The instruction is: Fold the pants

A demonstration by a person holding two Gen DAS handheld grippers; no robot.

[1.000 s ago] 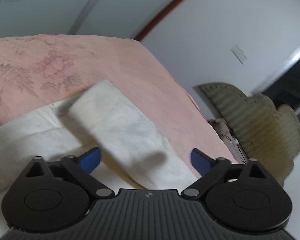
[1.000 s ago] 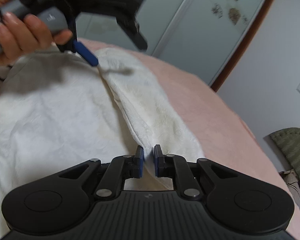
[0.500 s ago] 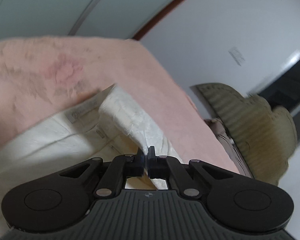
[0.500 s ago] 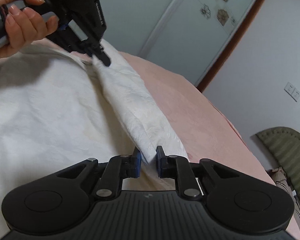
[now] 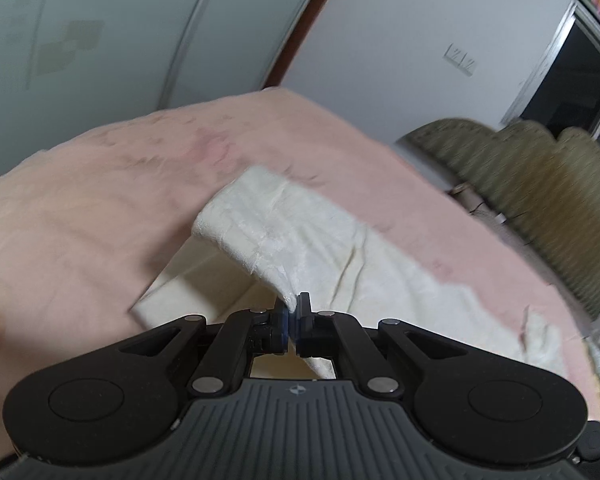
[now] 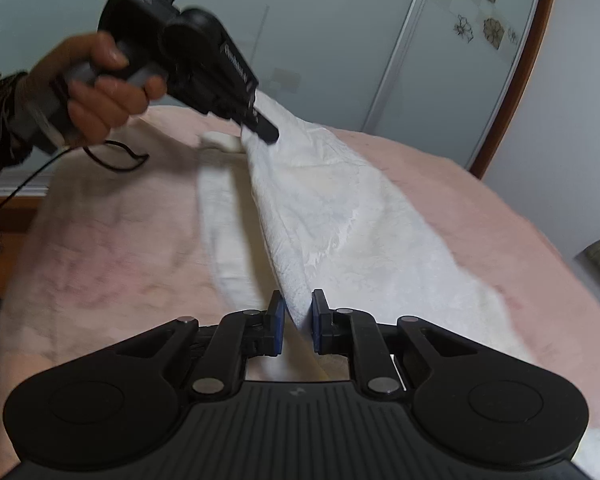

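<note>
Cream white pants (image 6: 340, 224) lie on a pink bedspread (image 6: 112, 248), with one edge lifted off it. My right gripper (image 6: 297, 320) is shut on the near part of that raised edge. Farther back, my left gripper (image 6: 260, 128), held by a hand (image 6: 100, 96), is shut on the far part of the same edge. In the left wrist view the left gripper (image 5: 293, 316) pinches a fold of the pants (image 5: 284, 224), which hangs up from the bedspread (image 5: 80, 220). The cloth runs taut between the two grips.
A pale green wardrobe door (image 6: 340, 40) with flower stickers stands behind the bed. An olive padded headboard (image 5: 540, 184) rises at the right beside a white wall. A black cable (image 6: 112, 160) trails from the left gripper over the bed's far left.
The left gripper went from open to shut on the pants' edge. Both grippers then lifted the edge and carried it sideways, so the fabric is raised and folding over.
</note>
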